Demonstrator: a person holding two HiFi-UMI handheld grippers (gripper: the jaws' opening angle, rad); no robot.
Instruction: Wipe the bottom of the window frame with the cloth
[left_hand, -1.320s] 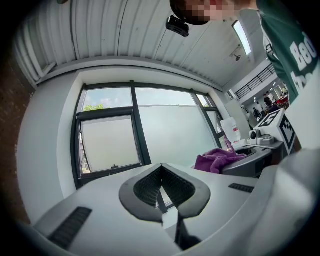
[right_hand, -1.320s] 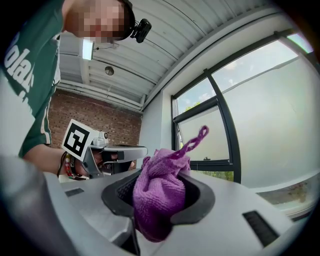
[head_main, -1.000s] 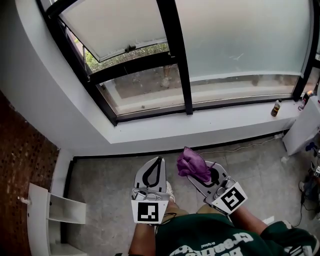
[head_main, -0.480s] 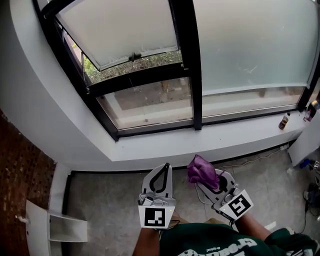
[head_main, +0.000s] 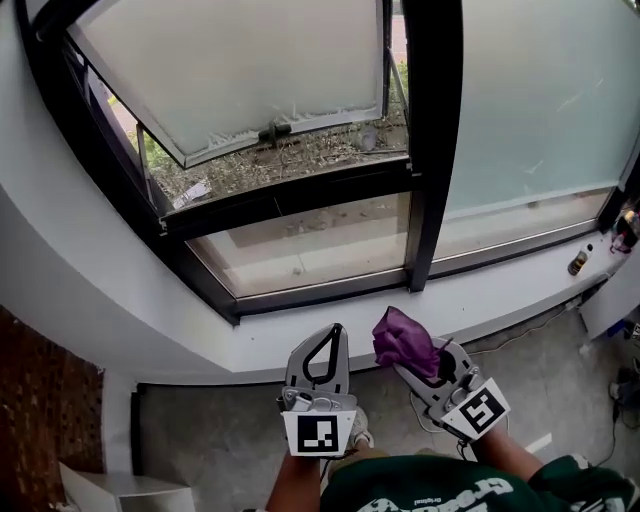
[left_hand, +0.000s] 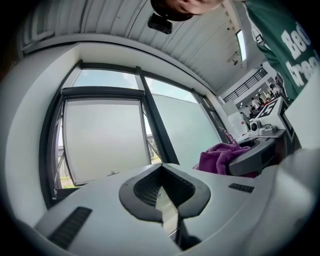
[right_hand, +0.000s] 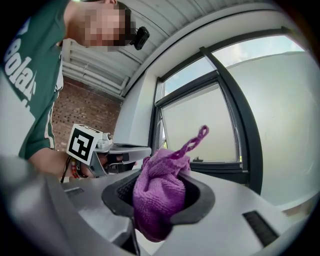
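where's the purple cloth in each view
Head view: cloth, low, just right of centre.
Left gripper view: right of centre.
Right gripper view: low centre, clamped between the jaws.
Shared landmark: black window post.

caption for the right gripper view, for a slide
Right gripper shut on a purple cloth, facing the black window frame, not yet wiping.

White window sill (head_main: 300, 345) above a grey floor (head_main: 210, 430).
A small bottle (head_main: 579, 263) stands on the sill, well right of the right gripper (head_main: 408, 358); a cable (head_main: 530, 320) lies on the floor.
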